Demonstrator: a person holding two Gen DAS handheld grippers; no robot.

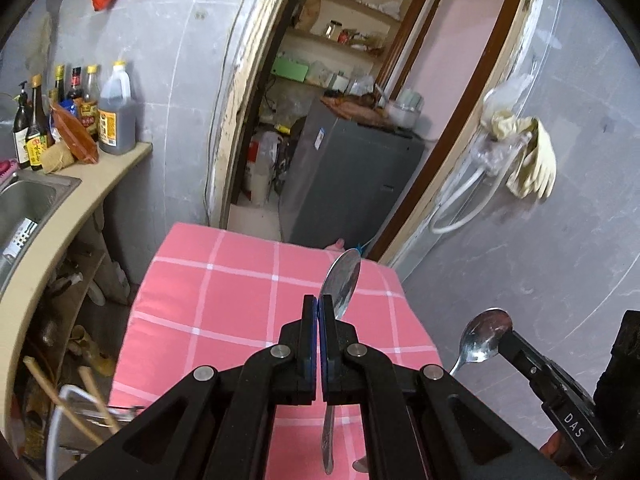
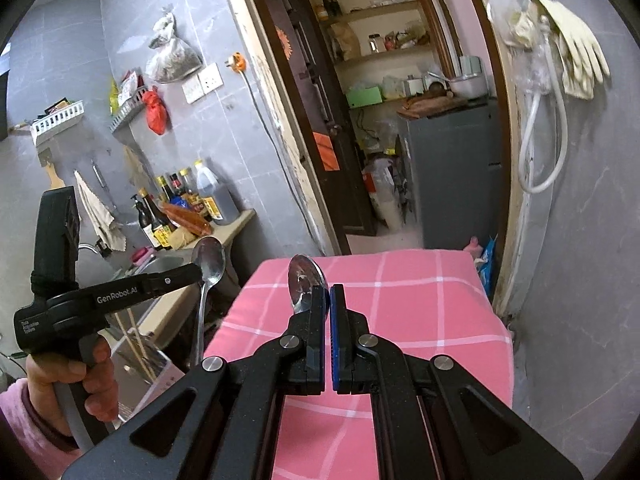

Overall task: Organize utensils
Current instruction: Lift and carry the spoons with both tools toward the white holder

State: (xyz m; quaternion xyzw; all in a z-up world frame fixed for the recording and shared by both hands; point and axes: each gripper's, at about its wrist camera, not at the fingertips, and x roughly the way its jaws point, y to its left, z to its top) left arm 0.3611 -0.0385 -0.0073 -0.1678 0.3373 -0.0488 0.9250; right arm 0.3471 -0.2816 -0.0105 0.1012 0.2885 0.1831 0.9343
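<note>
My left gripper (image 1: pixel 319 304) is shut on a metal spoon (image 1: pixel 341 280), bowl up and handle hanging down, held above the pink checked cloth (image 1: pixel 224 280). It also shows in the right wrist view (image 2: pixel 198 270), with its spoon (image 2: pixel 208 262) at the left. My right gripper (image 2: pixel 329 294) is shut on a second metal spoon (image 2: pixel 302 284), bowl up, above the same cloth (image 2: pixel 420 312). This gripper (image 1: pixel 505 336) and its spoon (image 1: pixel 484 334) also show at lower right in the left wrist view.
A counter with a steel sink (image 1: pixel 24 200) and several sauce bottles (image 1: pixel 80 112) stands at the left. A doorway with a grey fridge (image 1: pixel 352 184) is beyond the cloth. Rubber gloves (image 1: pixel 532 160) hang on the right wall. A utensil rack with chopsticks (image 1: pixel 76 408) sits lower left.
</note>
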